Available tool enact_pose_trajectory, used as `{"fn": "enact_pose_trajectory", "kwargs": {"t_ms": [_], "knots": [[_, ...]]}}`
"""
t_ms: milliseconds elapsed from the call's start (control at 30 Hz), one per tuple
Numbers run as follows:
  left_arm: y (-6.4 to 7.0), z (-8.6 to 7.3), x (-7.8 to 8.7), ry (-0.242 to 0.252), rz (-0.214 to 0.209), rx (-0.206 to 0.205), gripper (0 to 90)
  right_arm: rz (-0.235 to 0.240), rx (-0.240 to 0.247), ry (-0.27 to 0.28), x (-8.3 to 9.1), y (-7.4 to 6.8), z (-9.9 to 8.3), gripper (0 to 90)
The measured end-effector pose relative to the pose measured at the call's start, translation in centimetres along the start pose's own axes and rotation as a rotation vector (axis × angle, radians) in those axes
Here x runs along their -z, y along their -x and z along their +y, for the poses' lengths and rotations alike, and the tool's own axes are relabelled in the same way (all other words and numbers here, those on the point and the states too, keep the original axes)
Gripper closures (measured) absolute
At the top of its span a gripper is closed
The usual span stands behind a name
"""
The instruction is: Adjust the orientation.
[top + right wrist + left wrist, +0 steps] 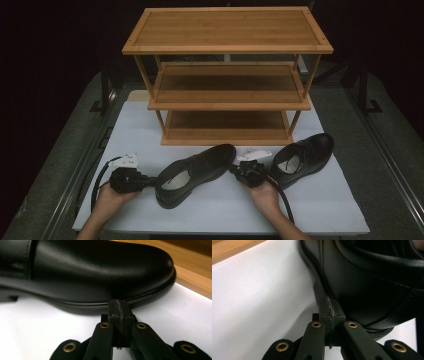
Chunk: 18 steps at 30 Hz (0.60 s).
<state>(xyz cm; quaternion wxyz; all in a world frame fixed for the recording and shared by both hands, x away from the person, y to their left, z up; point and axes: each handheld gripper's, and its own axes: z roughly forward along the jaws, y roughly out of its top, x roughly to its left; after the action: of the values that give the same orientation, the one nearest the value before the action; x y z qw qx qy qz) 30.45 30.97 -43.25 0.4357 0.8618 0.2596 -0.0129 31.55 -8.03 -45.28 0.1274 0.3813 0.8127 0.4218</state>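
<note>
In the high view both forearms are cut off at six o'clock, the rack's [227, 75] rear legs are hidden behind its shelves, and the right shoe's [305, 157] heel hides behind the right gripper's cable [280, 192].

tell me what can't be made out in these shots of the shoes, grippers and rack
- High view: the far side of the left black dress shoe is turned away.
- High view: the lower shelves of the bamboo shoe rack are partly covered by the shelves above.
- Left gripper view: the shoe's toe is cut off by the top edge.
- Right gripper view: the heel is cut off at the left edge.
</note>
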Motion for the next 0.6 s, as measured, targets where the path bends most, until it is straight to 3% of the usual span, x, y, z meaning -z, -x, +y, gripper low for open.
{"fn": "enact_pose_trajectory", "kwargs": {"t_ms": [100,600], "knots": [[0.5,0.4,-0.7,-0.012,-0.023,-0.020,90.0,-0.002,-0.021,0.011,-0.4,0.4,0.1,89.9],[3.2,1.7,-3.3,-0.044,-0.141,-0.087,90.0,0.002,0.013,0.010,-1.7,-0.3,1.1,89.9]]}}
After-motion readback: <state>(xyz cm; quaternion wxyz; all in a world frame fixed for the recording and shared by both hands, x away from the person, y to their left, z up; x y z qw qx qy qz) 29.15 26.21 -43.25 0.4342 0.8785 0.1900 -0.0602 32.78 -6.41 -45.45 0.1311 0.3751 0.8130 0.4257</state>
